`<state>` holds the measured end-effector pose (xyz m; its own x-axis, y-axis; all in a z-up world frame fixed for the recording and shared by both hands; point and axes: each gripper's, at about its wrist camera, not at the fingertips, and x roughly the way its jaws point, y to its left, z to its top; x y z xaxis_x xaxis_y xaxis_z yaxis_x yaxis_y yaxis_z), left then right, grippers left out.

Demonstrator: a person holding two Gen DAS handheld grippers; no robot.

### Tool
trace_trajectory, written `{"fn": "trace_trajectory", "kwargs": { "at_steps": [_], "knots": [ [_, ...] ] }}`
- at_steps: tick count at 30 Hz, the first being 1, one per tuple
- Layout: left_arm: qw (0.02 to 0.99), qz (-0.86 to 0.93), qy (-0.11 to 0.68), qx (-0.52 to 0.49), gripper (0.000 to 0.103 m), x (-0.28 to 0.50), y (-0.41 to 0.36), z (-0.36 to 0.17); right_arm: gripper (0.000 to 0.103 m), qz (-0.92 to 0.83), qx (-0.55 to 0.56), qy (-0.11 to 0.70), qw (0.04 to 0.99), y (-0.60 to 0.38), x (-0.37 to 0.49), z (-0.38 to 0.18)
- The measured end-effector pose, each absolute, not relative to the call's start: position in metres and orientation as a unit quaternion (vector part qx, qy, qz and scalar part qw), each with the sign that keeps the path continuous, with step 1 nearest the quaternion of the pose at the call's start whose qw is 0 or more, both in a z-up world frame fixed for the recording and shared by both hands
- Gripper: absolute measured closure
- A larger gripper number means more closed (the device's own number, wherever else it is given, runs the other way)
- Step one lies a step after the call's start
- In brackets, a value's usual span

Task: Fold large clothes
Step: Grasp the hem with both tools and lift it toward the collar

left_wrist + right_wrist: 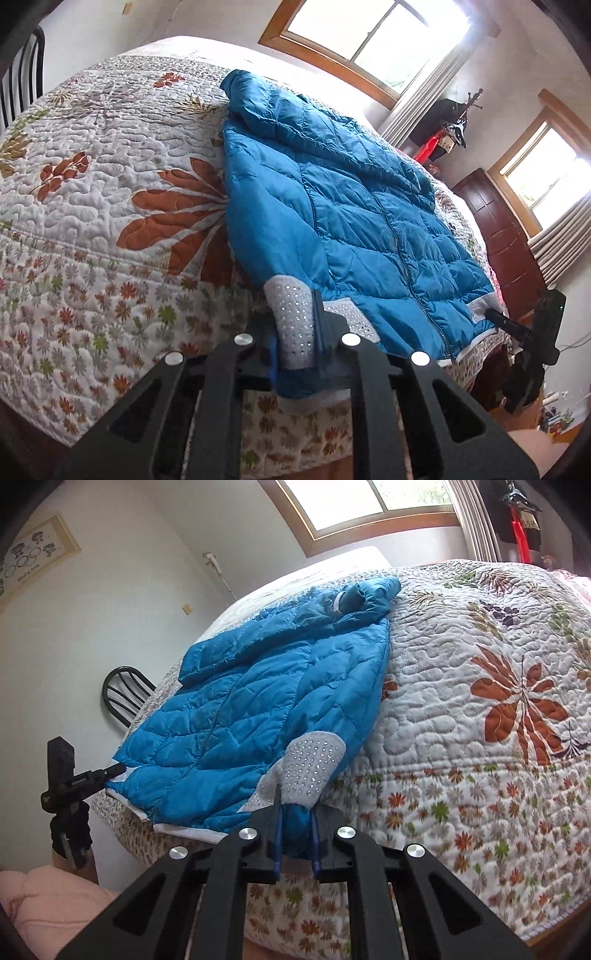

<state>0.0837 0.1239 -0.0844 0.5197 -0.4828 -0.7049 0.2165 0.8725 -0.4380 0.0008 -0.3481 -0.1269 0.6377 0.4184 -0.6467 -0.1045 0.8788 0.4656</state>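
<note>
A blue quilted puffer jacket (354, 206) lies zipped and flat on the bed, hood at the far end, hem at the near edge; it also shows in the right wrist view (236, 709). My left gripper (295, 354) is shut on the jacket's left bottom corner at a white studded hem band (291, 317). My right gripper (295, 834) is shut on the jacket's right bottom corner, with its white studded band (310, 768) bunched above the fingers. Each gripper shows in the other's view: the right (517, 325) and the left (92, 775), both at the hem.
The bed carries a floral quilt (110, 192), also seen in the right wrist view (480, 709). A black metal chair (123, 694) stands beside the bed. A dark wooden door (498, 236) and a coat rack (458, 125) are at the wall. Windows are behind the bed.
</note>
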Motion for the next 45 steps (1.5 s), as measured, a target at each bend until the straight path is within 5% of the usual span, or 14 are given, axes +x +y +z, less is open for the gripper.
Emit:
{"fn": "trace_trajectory", "kwargs": {
  "at_steps": [19, 31, 45],
  "knots": [
    [0.861, -0.274, 0.379, -0.199, 0.09, 0.103, 0.134, -0.045, 0.092, 0.184, 0.212, 0.341, 0.897, -0.364, 0.026, -0.07],
    [0.85, -0.293, 0.374, -0.23, 0.09, 0.245, 0.116, 0.006, 0.092, 0.195, 0.238, 0.372, 0.876, -0.389, 0.17, -0.013],
    [0.829, -0.239, 0.427, -0.271, 0.089, 0.424, 0.095, -0.019, 0.092, 0.149, 0.291, 0.429, 0.842, -0.415, 0.351, -0.045]
  ]
}}
